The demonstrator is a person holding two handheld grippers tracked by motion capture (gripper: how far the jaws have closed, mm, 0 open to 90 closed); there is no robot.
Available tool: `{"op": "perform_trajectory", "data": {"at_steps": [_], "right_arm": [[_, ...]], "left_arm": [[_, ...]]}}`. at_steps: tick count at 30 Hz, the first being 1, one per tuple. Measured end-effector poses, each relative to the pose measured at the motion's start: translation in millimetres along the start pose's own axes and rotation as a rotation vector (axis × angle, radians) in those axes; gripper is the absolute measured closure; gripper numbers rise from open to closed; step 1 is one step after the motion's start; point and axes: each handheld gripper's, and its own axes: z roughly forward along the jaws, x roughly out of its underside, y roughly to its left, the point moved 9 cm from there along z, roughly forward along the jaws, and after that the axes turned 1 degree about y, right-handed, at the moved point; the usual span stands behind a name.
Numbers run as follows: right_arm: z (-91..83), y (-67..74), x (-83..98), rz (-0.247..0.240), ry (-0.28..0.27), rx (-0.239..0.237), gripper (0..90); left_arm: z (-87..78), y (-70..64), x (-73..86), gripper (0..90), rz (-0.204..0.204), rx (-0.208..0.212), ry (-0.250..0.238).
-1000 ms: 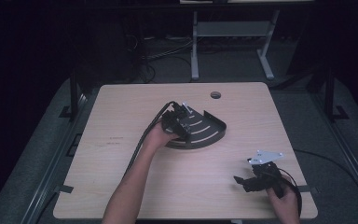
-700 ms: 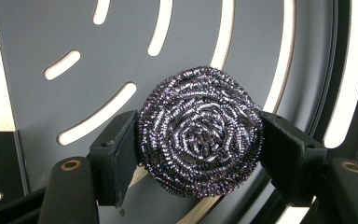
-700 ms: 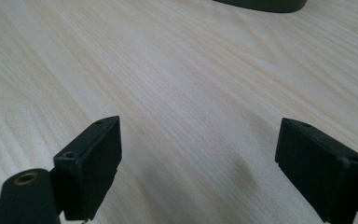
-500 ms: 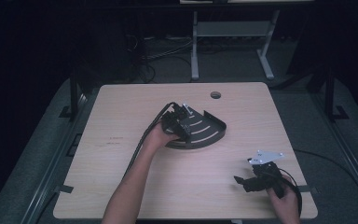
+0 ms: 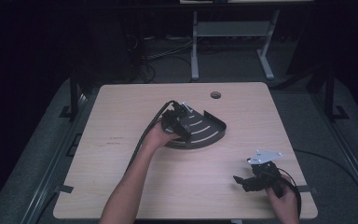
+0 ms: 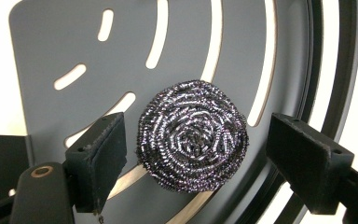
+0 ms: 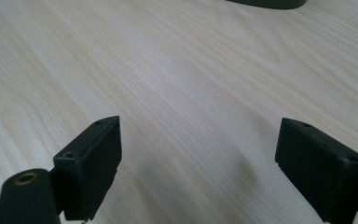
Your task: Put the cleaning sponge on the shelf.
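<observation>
Plainly unlabelled steel scourer (image 6: pixel 193 135), slotted grey tray (image 6: pixel 65 42)

I see a coiled, glossy steel-wire scourer (image 6: pixel 193 135) on a matt grey slotted tray (image 6: pixel 51 42), over a pale, smooth wood-grain desk (image 7: pixel 177 70).

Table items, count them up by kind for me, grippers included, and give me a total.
Grippers: 2, the left gripper over the tray, jaws just opened, and the right gripper, open above bare wood
Slotted trays: 1, the tray
Steel scourers: 1, the scourer, lying on the tray between the left jaws, untouched
Total: 4
</observation>
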Motion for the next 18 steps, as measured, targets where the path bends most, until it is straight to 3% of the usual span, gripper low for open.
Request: {"op": "perform_trajectory", "data": {"at_steps": [12, 18], "right_arm": [[0.6, -1.8, 0.5, 0.009, -0.001, 0.002, 14.0], [0.5, -1.9, -0.2, 0.015, -0.003, 0.003, 14.0]], "left_arm": [[-18.8, -5.1, 1.2, 19.5, -0.009, 0.006, -0.034], [-26.3, -9.1, 2.5, 19.5, 0.007, 0.011, -0.046]]}}
